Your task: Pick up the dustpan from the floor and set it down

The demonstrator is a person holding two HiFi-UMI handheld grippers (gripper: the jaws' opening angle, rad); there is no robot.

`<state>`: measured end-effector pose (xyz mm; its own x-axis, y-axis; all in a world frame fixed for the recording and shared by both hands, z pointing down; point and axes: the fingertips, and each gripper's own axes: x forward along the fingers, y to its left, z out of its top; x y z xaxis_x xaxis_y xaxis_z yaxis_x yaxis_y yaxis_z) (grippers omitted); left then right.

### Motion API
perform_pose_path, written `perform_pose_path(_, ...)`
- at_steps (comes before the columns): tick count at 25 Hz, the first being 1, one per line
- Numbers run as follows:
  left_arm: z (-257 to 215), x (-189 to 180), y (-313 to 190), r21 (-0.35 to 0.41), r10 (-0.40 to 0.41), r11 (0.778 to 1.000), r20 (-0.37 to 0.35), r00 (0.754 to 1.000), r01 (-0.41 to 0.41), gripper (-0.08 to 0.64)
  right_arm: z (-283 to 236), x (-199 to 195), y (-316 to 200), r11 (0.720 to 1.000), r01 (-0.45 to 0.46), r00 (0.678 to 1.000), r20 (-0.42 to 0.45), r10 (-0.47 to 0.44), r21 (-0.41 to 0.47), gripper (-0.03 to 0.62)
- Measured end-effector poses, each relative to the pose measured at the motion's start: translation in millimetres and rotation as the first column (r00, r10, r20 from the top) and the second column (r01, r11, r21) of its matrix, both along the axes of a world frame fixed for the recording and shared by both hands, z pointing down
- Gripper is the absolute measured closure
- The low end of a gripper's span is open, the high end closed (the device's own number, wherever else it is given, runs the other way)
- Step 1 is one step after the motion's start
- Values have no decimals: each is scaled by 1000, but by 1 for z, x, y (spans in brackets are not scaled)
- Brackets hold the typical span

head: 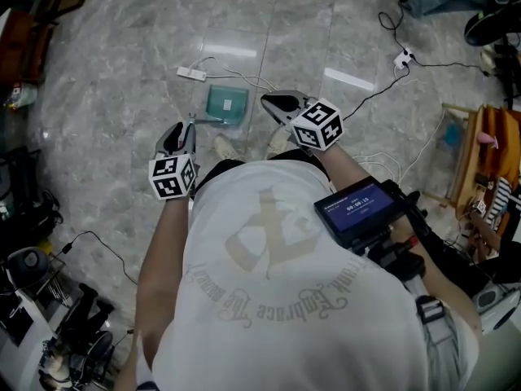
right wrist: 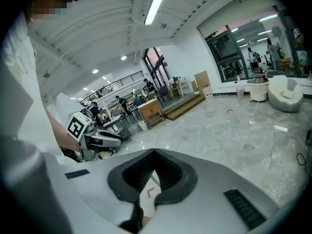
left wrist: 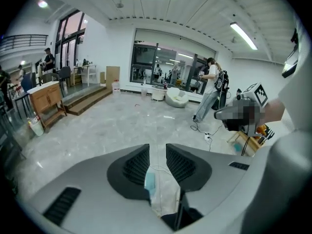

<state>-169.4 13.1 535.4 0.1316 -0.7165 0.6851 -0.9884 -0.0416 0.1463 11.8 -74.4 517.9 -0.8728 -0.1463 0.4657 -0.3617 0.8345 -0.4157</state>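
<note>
The teal dustpan (head: 226, 104) lies flat on the grey marble floor, just in front of the person's feet. My left gripper (head: 187, 129) hovers above and to the left of it, near its thin handle. In the left gripper view a sliver of the dustpan (left wrist: 149, 182) shows through the gap of the left gripper (left wrist: 157, 147); its jaws stand apart and grip nothing. My right gripper (head: 277, 102) hangs to the right of the dustpan. In the right gripper view the tips of the right gripper (right wrist: 155, 152) meet, with only a shoe visible below them.
A white power strip (head: 192, 73) with its cable lies on the floor beyond the dustpan. A black cable and plug block (head: 404, 56) run at the upper right. A wooden rack (head: 468, 161) stands at the right and dark equipment (head: 32, 300) at the lower left. Another person (left wrist: 209, 91) stands far off.
</note>
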Motion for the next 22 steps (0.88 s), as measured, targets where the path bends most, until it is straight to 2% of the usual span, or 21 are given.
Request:
perform_pose_path(3, -17, 5, 0, 42, 18, 999, -16, 1000, -18, 493, -11, -4, -2, 1000, 5, 1000, 25, -5, 25, 577)
perform_pose_path(8, -34, 13, 2, 88, 57, 995, -45, 997, -53, 548, -23, -8, 2, 998, 25, 998, 60, -28, 54, 577)
perform_pose_path(12, -37, 17, 3, 96, 98, 991, -42, 994, -93, 548, -32, -9, 8, 995, 47, 995, 85, -55, 92, 577)
perform_pose_path(22, -25, 12, -4, 86, 75, 994, -56, 996, -70, 548, -24, -2, 5, 997, 13, 996, 85, -20, 81, 577)
